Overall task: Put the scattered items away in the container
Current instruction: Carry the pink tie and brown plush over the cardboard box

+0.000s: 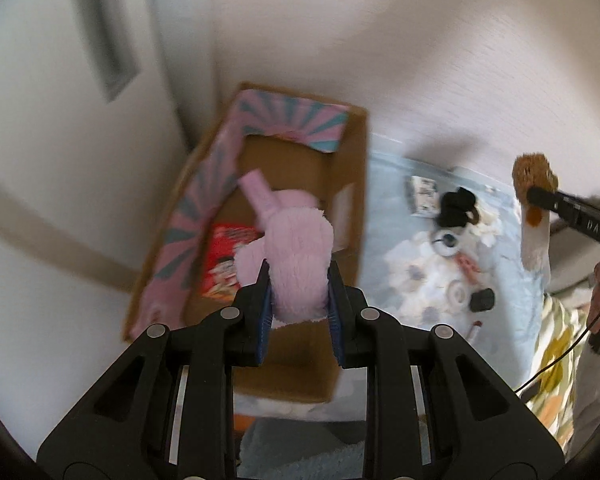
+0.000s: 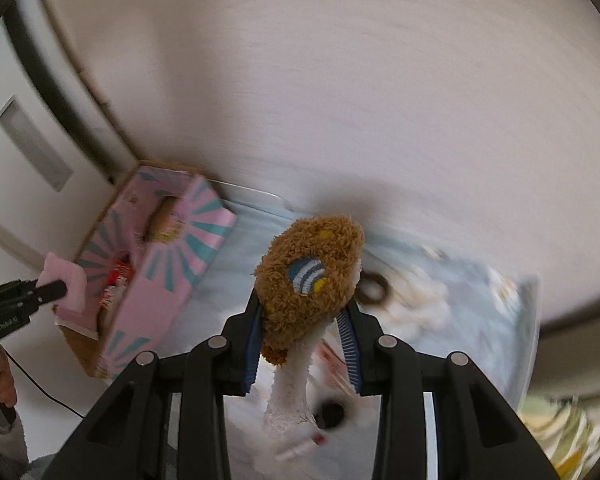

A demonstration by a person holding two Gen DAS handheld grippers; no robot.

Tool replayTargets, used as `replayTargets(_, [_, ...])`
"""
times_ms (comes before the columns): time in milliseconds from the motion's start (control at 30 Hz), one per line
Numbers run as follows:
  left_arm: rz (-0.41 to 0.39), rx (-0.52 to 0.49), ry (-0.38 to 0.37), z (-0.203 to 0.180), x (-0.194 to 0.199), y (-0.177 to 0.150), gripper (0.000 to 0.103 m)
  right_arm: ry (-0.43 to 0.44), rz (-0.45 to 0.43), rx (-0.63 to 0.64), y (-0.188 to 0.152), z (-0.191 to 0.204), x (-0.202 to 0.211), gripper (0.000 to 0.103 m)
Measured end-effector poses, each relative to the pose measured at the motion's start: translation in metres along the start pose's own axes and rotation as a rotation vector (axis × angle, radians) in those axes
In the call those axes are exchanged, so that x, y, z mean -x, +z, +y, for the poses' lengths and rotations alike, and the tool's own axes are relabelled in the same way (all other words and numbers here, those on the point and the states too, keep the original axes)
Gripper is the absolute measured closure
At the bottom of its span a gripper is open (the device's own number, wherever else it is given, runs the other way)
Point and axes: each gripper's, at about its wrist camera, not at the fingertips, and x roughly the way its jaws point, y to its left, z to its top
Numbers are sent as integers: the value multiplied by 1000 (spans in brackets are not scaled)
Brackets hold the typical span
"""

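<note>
The left tool [image 1: 299, 280] has its blue pads pressed on either side of a fluffy pink sock [image 1: 296, 256], which hangs above the open cardboard box [image 1: 352, 184]; the box has pink flaps with teal stripes and stands in the corner against the pale wall [image 1: 420, 40]. Inside the box, below the sock, lies a red printed packet [image 1: 224, 260]. The right tool [image 2: 304, 328] is clamped on a shaggy brown and white sock [image 2: 308, 276] with a small blue-and-white striped patch, held up over a light blue patterned sheet [image 2: 480, 300]. On that sheet, to the right of the box in the left wrist view, small things lie scattered: a black bundle [image 1: 456, 206], a printed paper packet [image 1: 422, 194], a small black object [image 1: 482, 300] and a white ring-shaped piece [image 1: 456, 292], all blurred. Farther off, in the right wrist view, a dark hair tie [image 2: 374, 288] lies on the sheet near the wall.
</note>
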Motion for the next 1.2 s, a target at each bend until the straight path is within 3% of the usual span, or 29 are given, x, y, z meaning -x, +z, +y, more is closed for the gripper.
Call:
replayTargets(200, [7, 69, 26, 29, 3, -16, 82, 95, 3, 134, 39, 63, -24, 71])
replayTargets(400, [22, 82, 30, 34, -3, -23, 82, 195, 28, 225, 70, 120, -52, 71])
replayTargets(667, [52, 66, 47, 33, -18, -16, 82, 240, 109, 344, 88, 184, -101, 71])
replayTargets(967, [109, 14, 62, 30, -49, -11, 82, 207, 229, 374, 90, 202, -163, 71])
replayTargets(1200, [137, -13, 55, 28, -61, -9, 82, 202, 269, 360, 90, 201, -183, 71])
